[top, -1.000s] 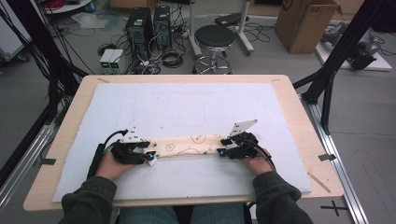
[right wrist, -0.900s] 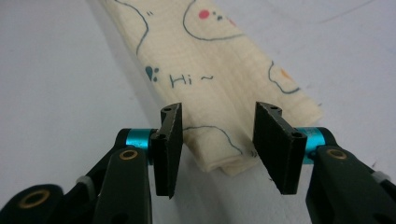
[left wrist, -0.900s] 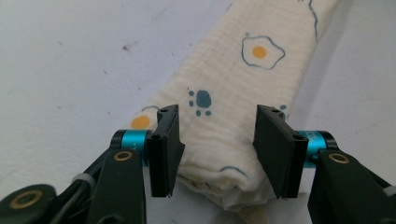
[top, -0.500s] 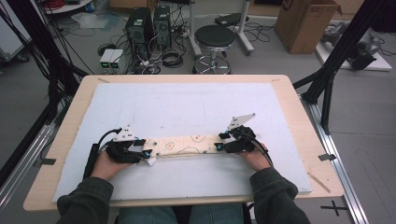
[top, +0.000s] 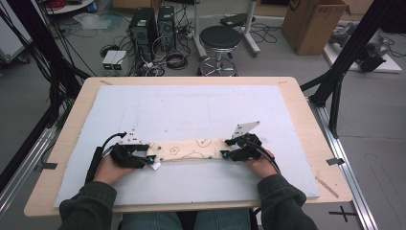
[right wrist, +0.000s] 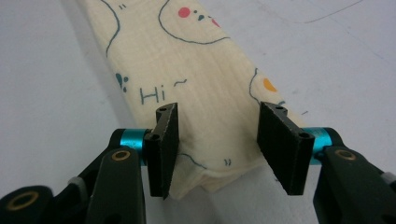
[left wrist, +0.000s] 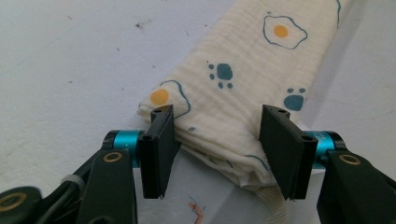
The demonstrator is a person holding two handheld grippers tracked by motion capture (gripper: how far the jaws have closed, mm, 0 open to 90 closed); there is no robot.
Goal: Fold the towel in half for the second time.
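Folded cloth (top: 191, 149), cream muslin rolled into a long narrow strip, lying crosswise on the white mat (top: 191, 110) near the front edge of the desk (top: 306, 110). Seen from the high view as a pale band stretched between both hands, left gripper (top: 149, 158) at one end, right gripper (top: 225, 149) at the other, cables trailing back over the sleeves.

Print unreadable from above; plain in the left gripper view: fried eggs with orange yolks and teal paw prints on the cloth (left wrist: 233, 84), layered folds stacked at the near end, a corner of white paper with a small drawing beneath. Left gripper (left wrist: 215, 140) straddling that end, fingers (left wrist: 159, 149) spread to either side, having just been opening, the cloth between them, one finger close against its edge, no squeeze visible: released.

Right gripper view adding a teal "Hi ~", curved outlines, a red dot and another orange yolk on the cloth (right wrist: 205, 70). Right gripper (right wrist: 219, 144) likewise astride the end, fingers (right wrist: 280, 144) parted and just opened further, a gap of white mat showing beside the far one: let go, cloth resting on the mat.

Visible from the high view alone: black stool (top: 219, 39), computer towers (top: 151, 28), tangled cables and a cardboard box (top: 311, 21) on the floor beyond the desk.
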